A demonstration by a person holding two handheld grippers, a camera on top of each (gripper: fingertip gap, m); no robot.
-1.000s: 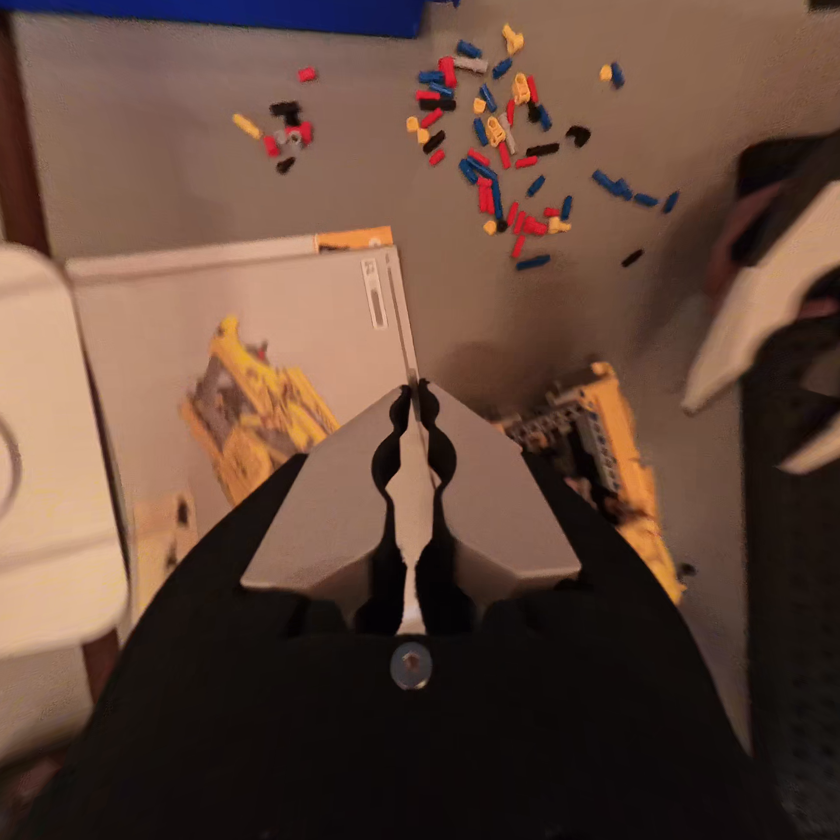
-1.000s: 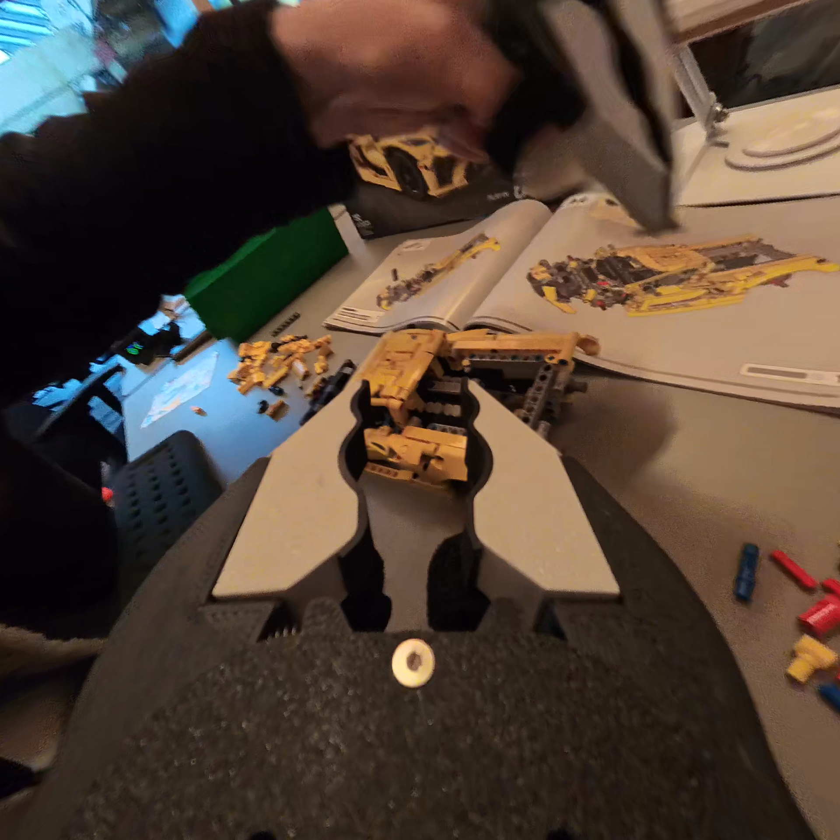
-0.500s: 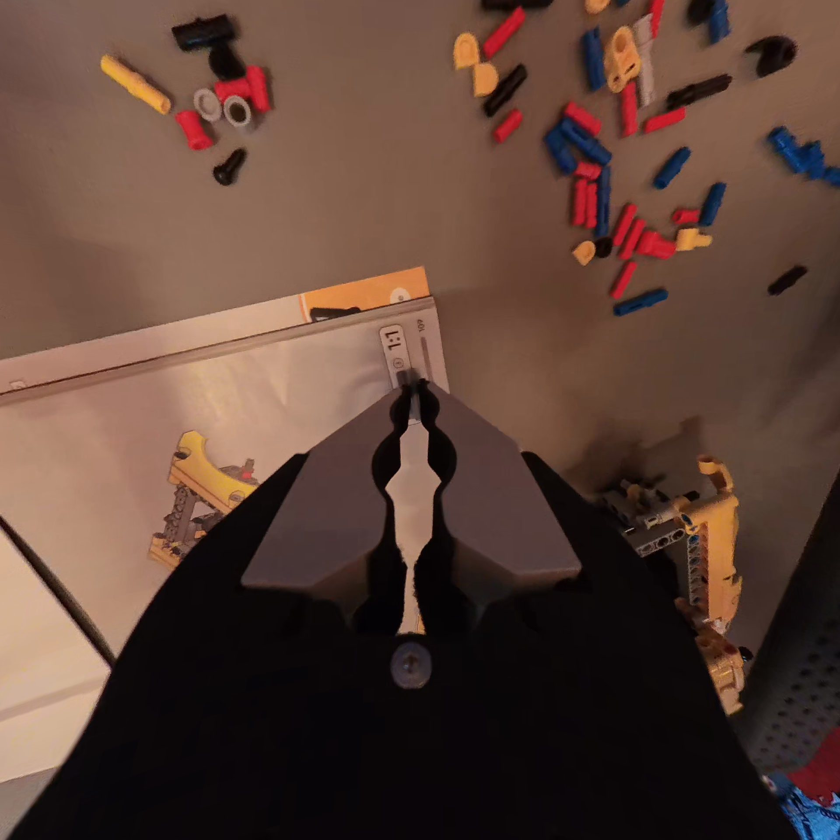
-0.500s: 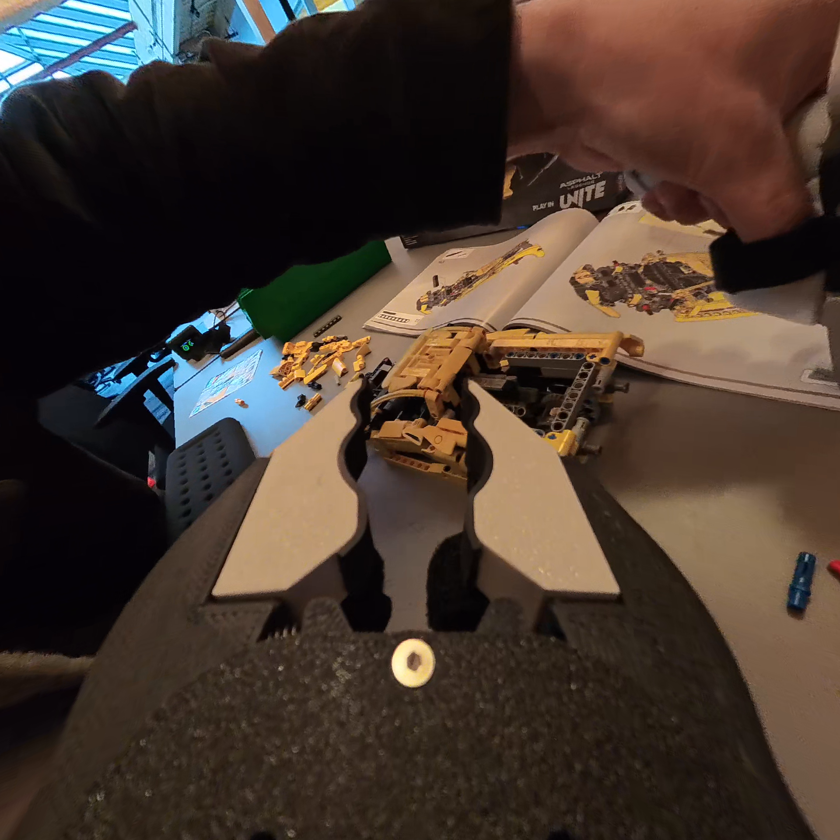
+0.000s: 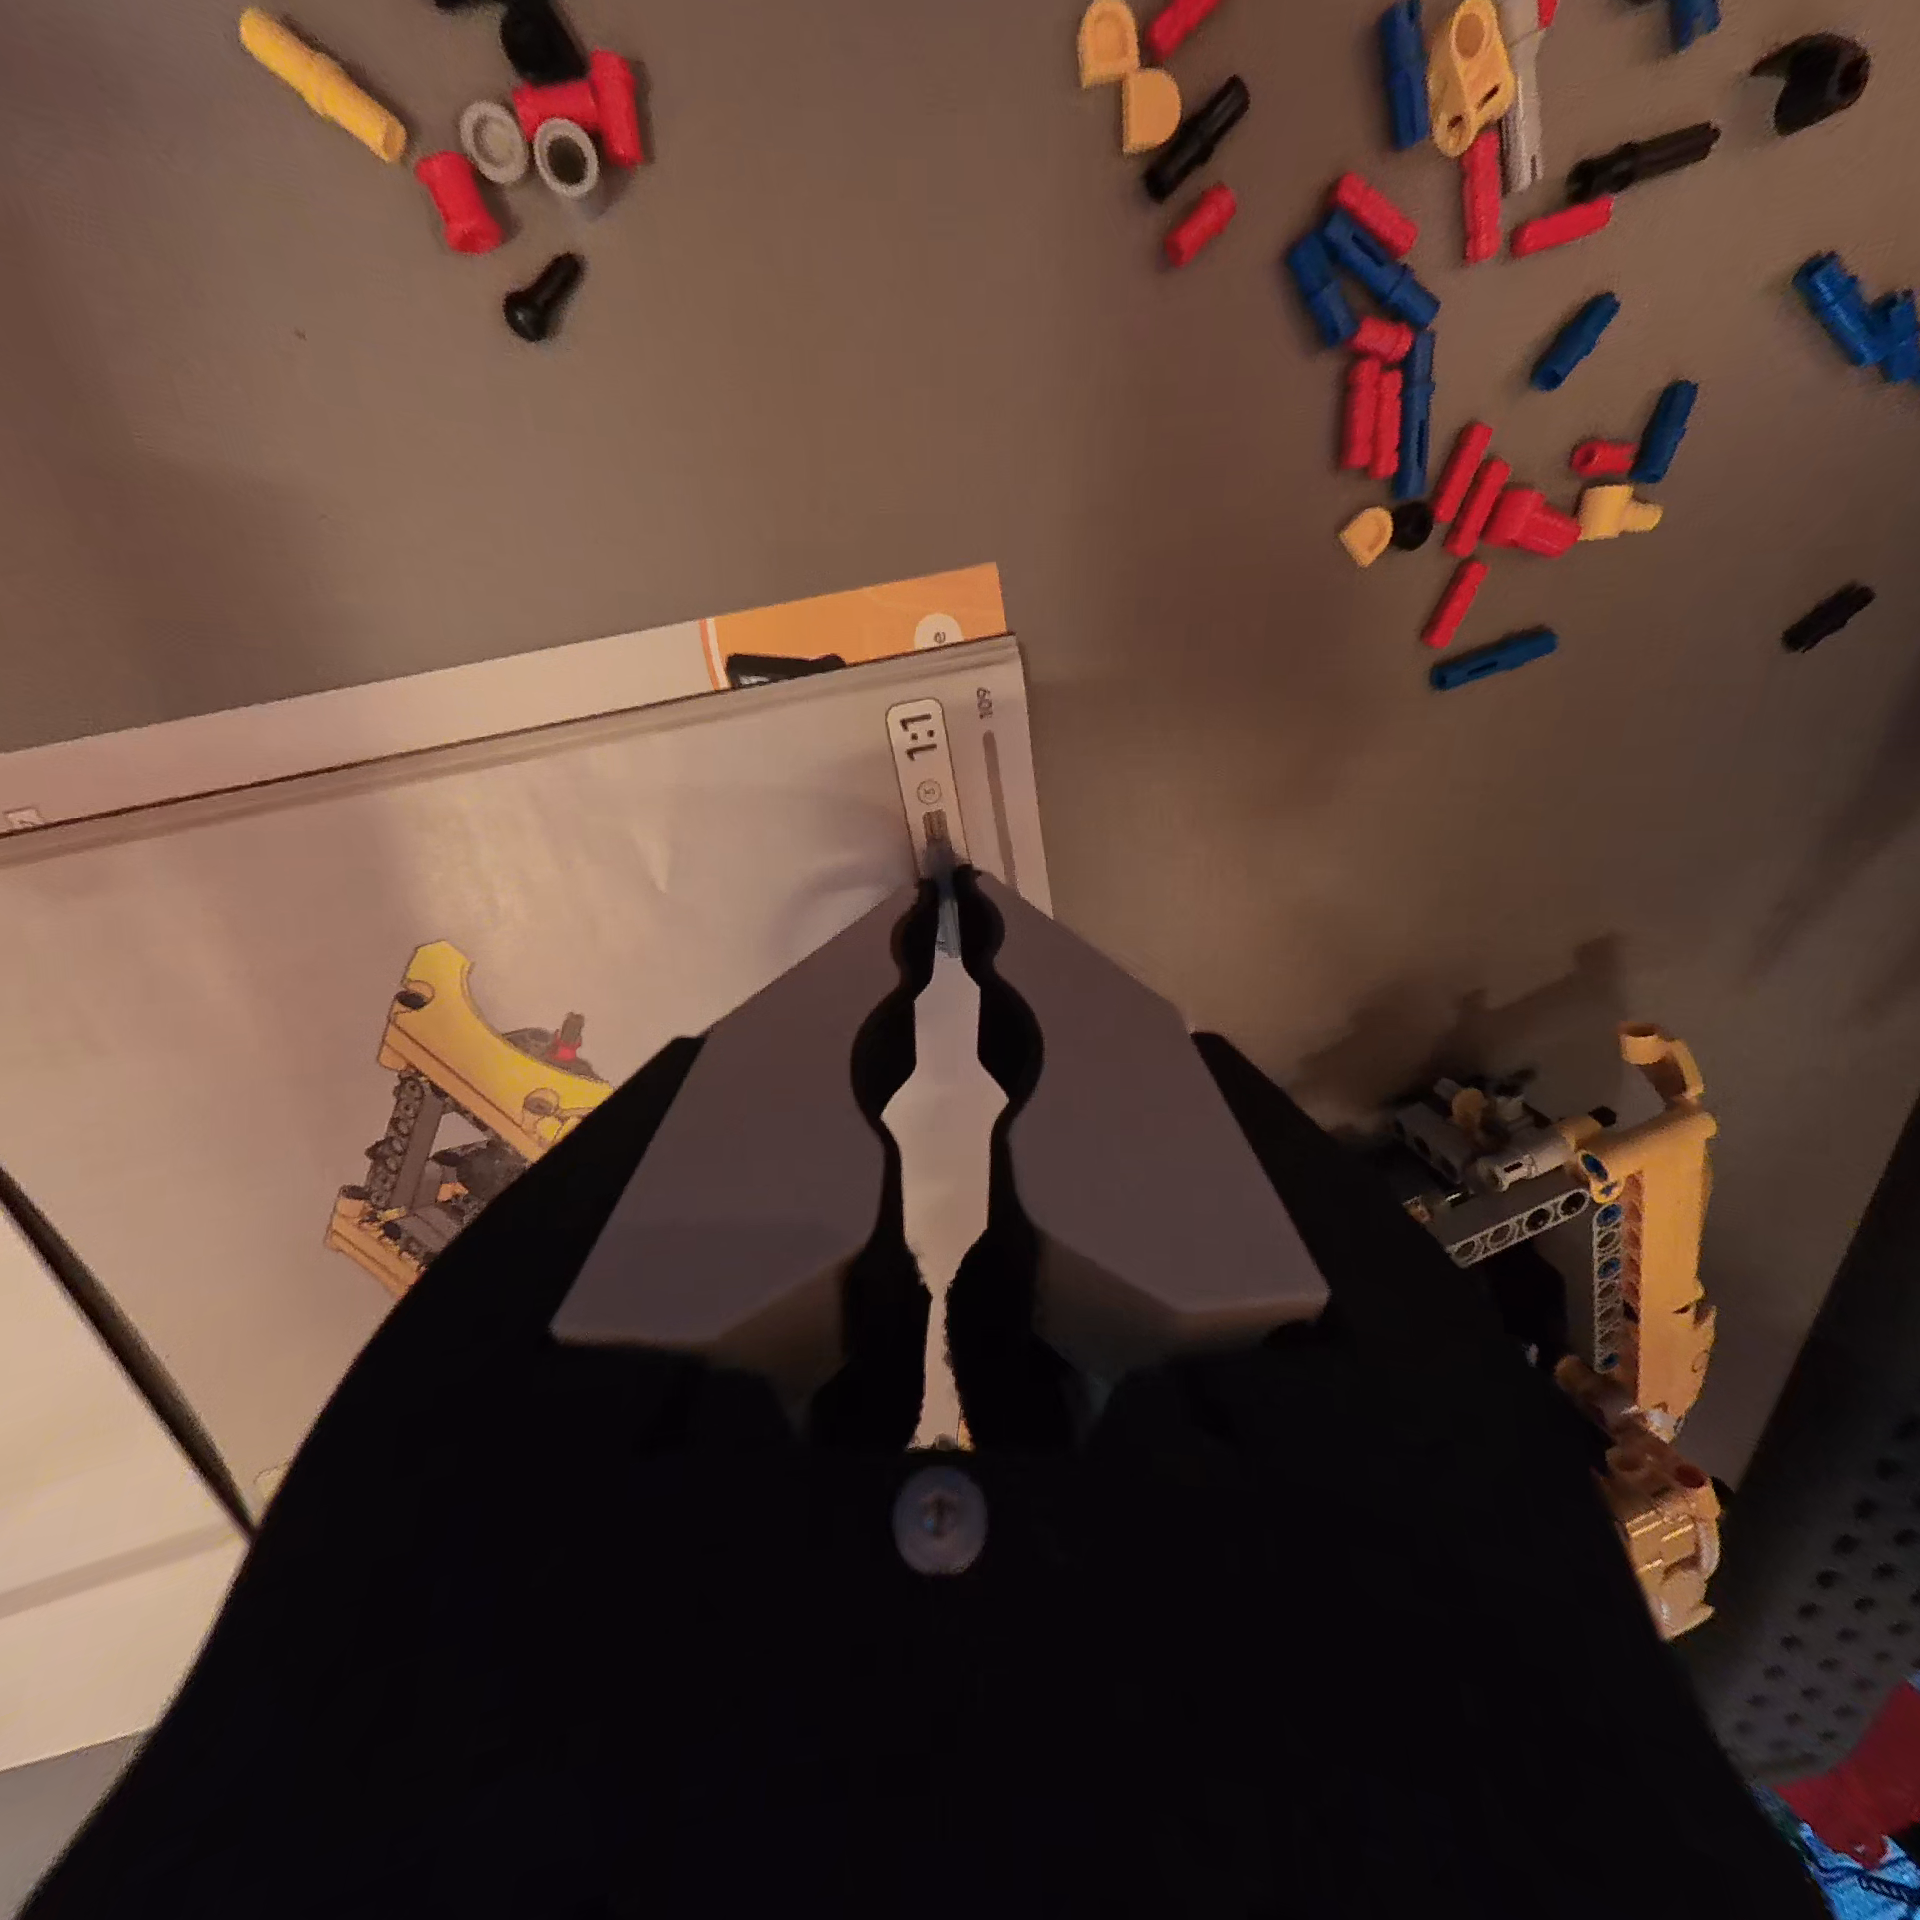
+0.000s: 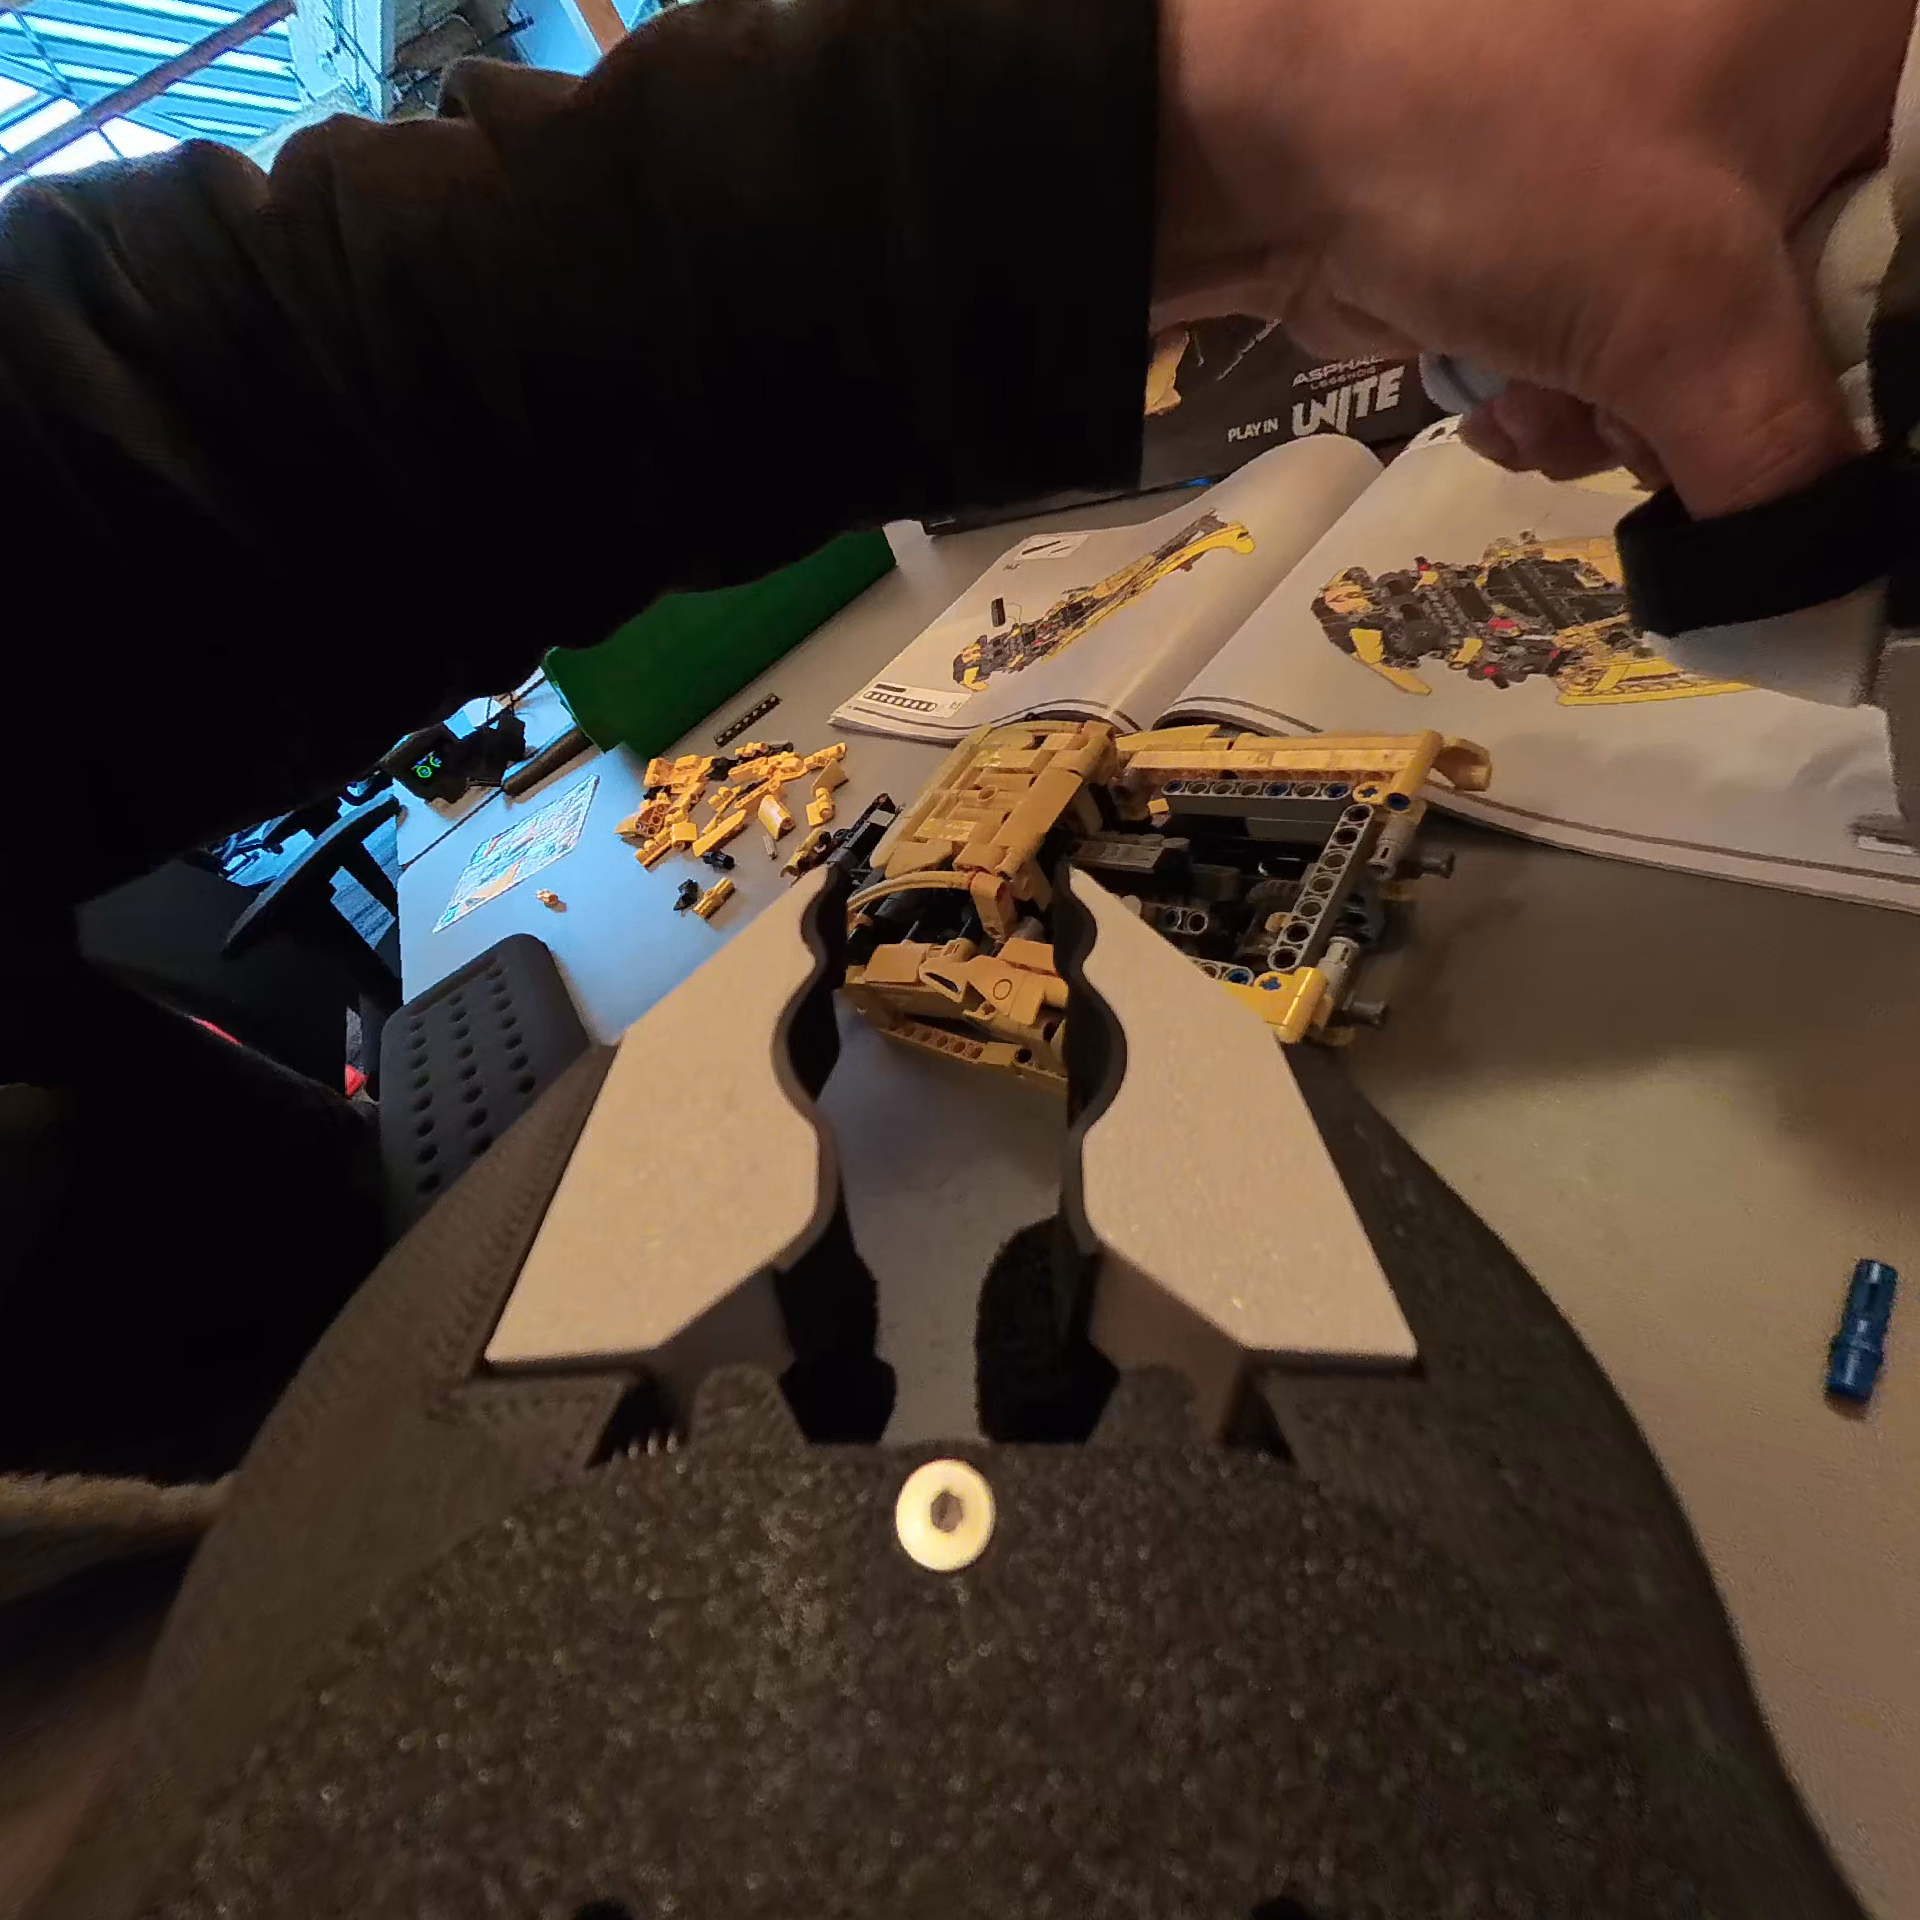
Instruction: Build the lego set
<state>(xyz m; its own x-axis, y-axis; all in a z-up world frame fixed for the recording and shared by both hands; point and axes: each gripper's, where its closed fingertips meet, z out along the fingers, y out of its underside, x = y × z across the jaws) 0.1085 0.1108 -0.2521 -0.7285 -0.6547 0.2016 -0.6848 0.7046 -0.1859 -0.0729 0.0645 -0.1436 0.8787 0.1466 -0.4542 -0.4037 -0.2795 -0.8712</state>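
While the half-built model [image 6: 1143,883] sits beside the manual [image 5: 520,883], left tongs [image 5: 943,899] pinch a thin grey piece over its page corner, right tongs [image 6: 945,914] gape empty before the model, loose pins [image 5: 1434,416] unused on the far surface [image 5: 831,416].

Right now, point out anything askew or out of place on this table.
Nothing looks damaged. The half-built yellow model lies tipped against the open instruction booklet, and loose pins lie scattered unsorted. The left hand-held gripper pinches a thin grey piece over the page.
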